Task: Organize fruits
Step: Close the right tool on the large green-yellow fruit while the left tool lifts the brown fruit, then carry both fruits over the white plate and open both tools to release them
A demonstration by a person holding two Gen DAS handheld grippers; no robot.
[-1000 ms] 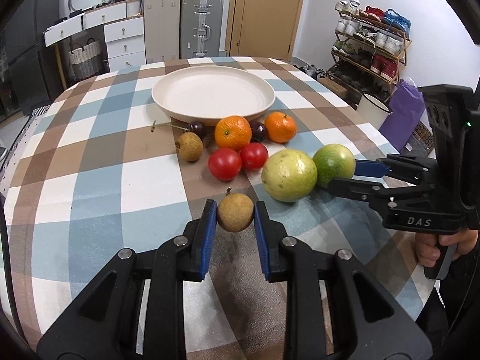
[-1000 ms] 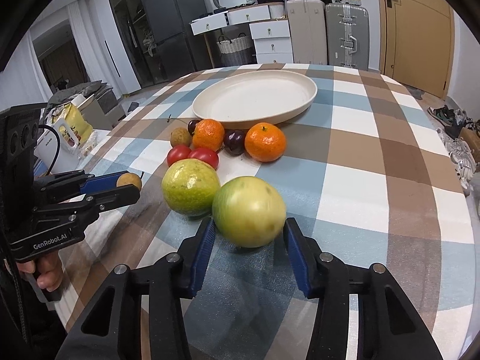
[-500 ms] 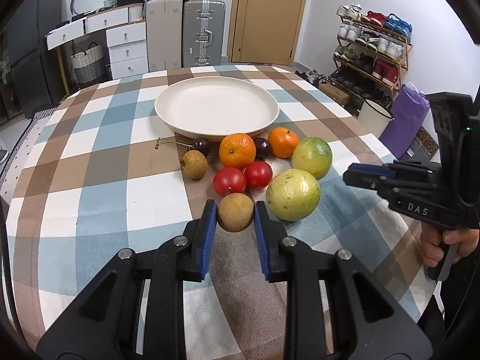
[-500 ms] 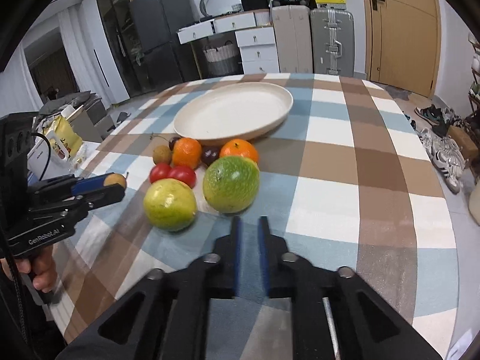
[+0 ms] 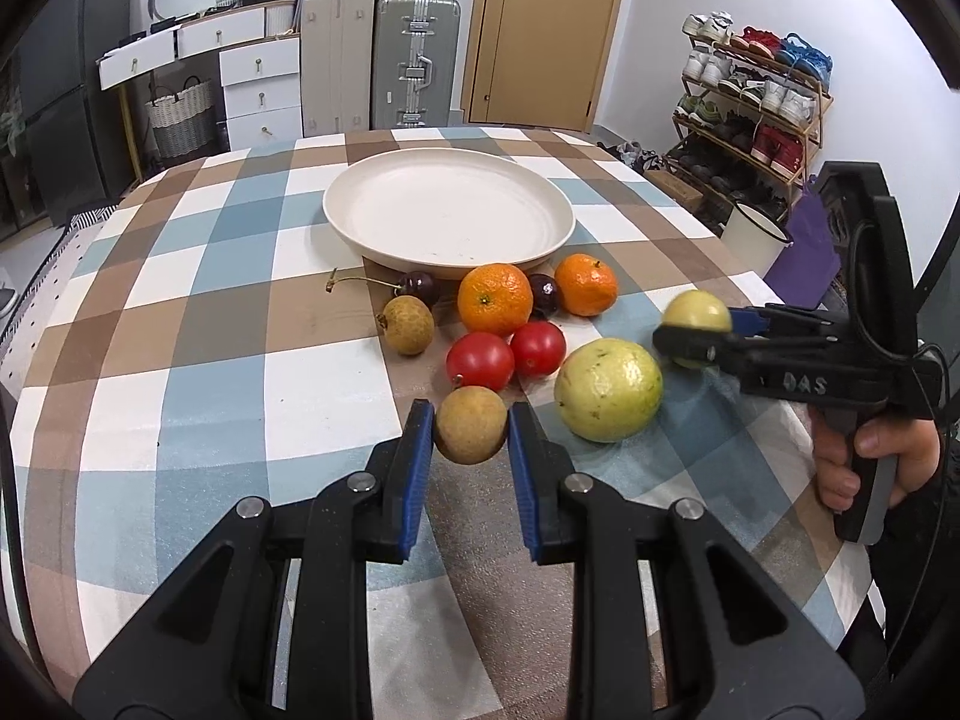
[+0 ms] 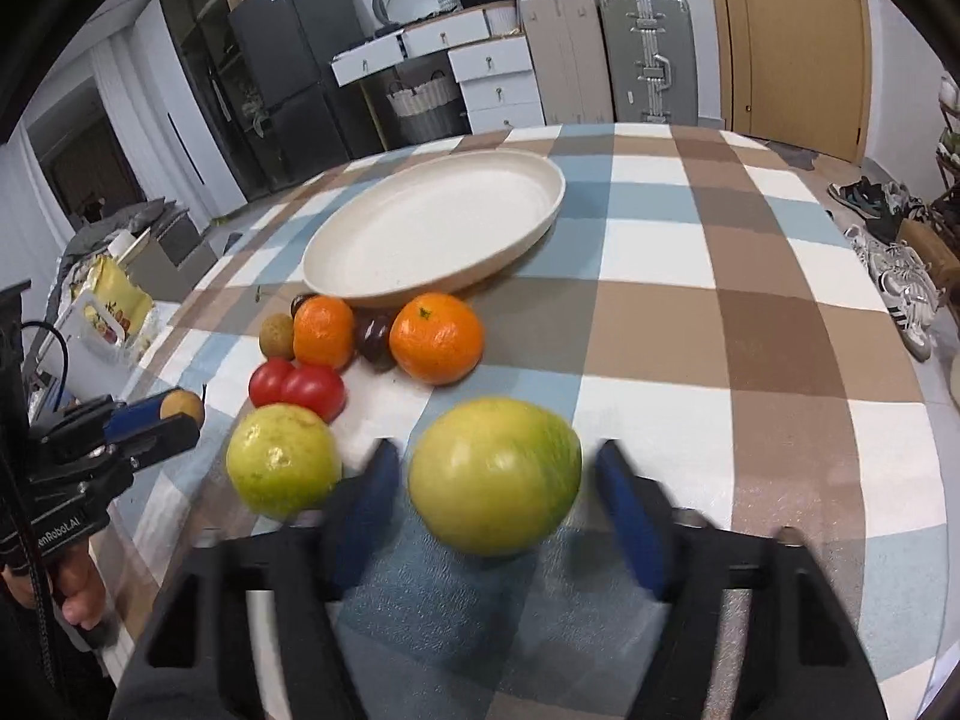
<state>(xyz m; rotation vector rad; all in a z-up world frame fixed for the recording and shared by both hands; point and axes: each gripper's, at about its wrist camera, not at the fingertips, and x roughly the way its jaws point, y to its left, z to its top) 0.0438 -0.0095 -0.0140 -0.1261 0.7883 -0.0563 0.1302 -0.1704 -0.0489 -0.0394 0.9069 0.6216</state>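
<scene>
My left gripper (image 5: 470,432) is shut on a small brown longan (image 5: 470,425), held just above the checked tablecloth (image 5: 198,324); it also shows at the left of the right wrist view as the left gripper (image 6: 174,414). My right gripper (image 6: 495,498) is blurred and its jaws are opening. A large green-yellow round fruit (image 6: 495,474) sits on the cloth between its blue pads (image 6: 624,510), with a thin gap on each side. In the left wrist view that fruit (image 5: 696,315) lies between the right gripper's fingers (image 5: 684,345). A cream plate (image 5: 447,219) stands empty behind the fruit group.
In front of the plate lie two oranges (image 5: 495,299) (image 5: 586,285), two red tomatoes (image 5: 480,360), dark cherries (image 5: 418,287), another longan (image 5: 409,325) and a yellow-green fruit (image 5: 608,389). The table's right edge drops toward a shoe rack (image 5: 756,96).
Half a second ago the right gripper was shut and empty behind the green fruit; now its jaws have spread and it has come forward around the fruit. The left gripper keeps holding the longan.
</scene>
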